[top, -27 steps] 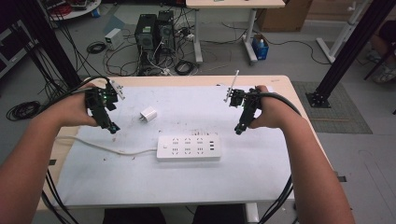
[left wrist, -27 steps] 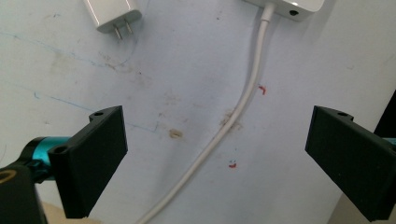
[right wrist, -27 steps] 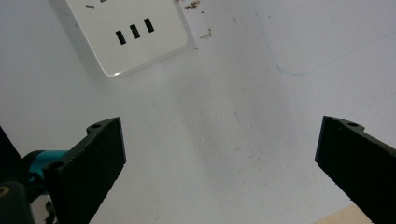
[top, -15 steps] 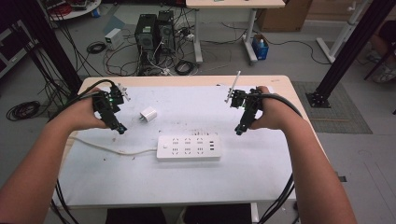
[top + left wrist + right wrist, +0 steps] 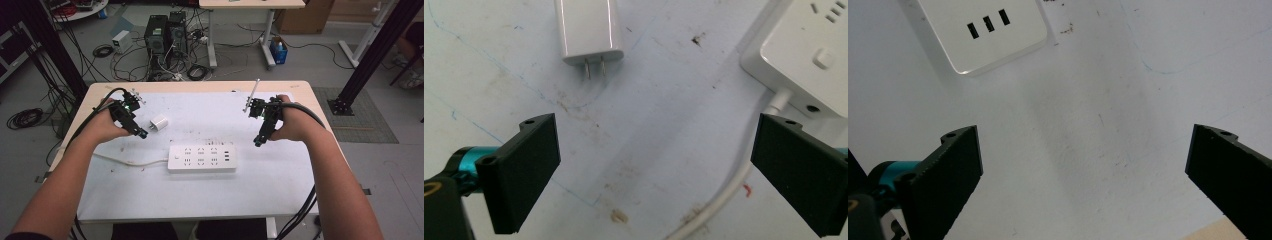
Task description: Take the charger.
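A white power strip point(image 5: 201, 158) lies flat in the middle of the white table sheet, its cable point(image 5: 130, 161) trailing left. A small white plug adapter point(image 5: 159, 122) lies to its upper left, prongs toward my left gripper point(image 5: 142, 135), which is open just left of it with nothing between its jaws. In the left gripper view the adapter point(image 5: 588, 31) lies ahead, prongs toward me, with the strip's end point(image 5: 809, 55) at the right. My right gripper point(image 5: 258, 142) stands open above the bare sheet, right of the strip. The strip's corner with USB ports point(image 5: 985, 31) shows ahead.
The table point(image 5: 295, 90) has a wooden rim around the white sheet. Behind it on the floor stand computer towers point(image 5: 162, 35), loose cables and another desk's legs. A black frame post point(image 5: 372, 55) rises at the right. Bare sheet lies in front of the strip.
My left gripper has moved right and slightly nearer, closing in on the adapter. The right gripper has hardly moved.
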`<state>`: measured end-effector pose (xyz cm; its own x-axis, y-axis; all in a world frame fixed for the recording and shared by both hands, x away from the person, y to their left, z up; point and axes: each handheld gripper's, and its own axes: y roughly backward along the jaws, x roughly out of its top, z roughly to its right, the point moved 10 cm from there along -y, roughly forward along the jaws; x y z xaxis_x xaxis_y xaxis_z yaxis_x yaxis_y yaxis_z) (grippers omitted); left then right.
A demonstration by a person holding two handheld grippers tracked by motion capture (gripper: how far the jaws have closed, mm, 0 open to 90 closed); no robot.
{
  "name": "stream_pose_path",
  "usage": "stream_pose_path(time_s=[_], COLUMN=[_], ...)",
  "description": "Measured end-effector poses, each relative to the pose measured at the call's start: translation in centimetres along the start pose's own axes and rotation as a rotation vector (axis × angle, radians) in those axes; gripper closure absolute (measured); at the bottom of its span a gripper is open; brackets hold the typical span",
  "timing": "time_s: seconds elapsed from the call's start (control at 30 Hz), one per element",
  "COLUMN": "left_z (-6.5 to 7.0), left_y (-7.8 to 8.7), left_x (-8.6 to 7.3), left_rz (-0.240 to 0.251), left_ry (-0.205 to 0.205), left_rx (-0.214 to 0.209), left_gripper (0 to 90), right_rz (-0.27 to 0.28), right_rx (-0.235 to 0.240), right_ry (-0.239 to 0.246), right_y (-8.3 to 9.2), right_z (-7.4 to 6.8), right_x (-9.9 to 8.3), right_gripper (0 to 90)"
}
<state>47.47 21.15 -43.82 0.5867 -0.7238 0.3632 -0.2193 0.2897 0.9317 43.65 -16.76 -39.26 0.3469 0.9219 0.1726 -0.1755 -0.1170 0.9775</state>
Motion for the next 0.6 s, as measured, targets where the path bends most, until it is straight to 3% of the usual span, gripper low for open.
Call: stream_pose_path(time_s=[0.13,0.33,0.6], left_z=[-0.8,-1.7,-2.7], left_y=[-1.5,-3.1,-5.2], left_x=[0.7,1.7,3.0], left_rz=[0.047,0.086,0.15], left_ry=[0.05,0.068,0.113], left_rx=[0.031,0.081,0.096], left_gripper=[5.6,5.6,5.6], right_rz=[0.001,-0.01,-0.007], right_rx=[-0.001,-0.002,-0.008], right_ry=[0.001,-0.002,-0.013], right_y=[-0.1,-0.3,-0.2], right_z=[0.1,0.2,0.3], right_x=[0.0,-0.1,-0.3], right_gripper=[1.1,1.1,1.1])
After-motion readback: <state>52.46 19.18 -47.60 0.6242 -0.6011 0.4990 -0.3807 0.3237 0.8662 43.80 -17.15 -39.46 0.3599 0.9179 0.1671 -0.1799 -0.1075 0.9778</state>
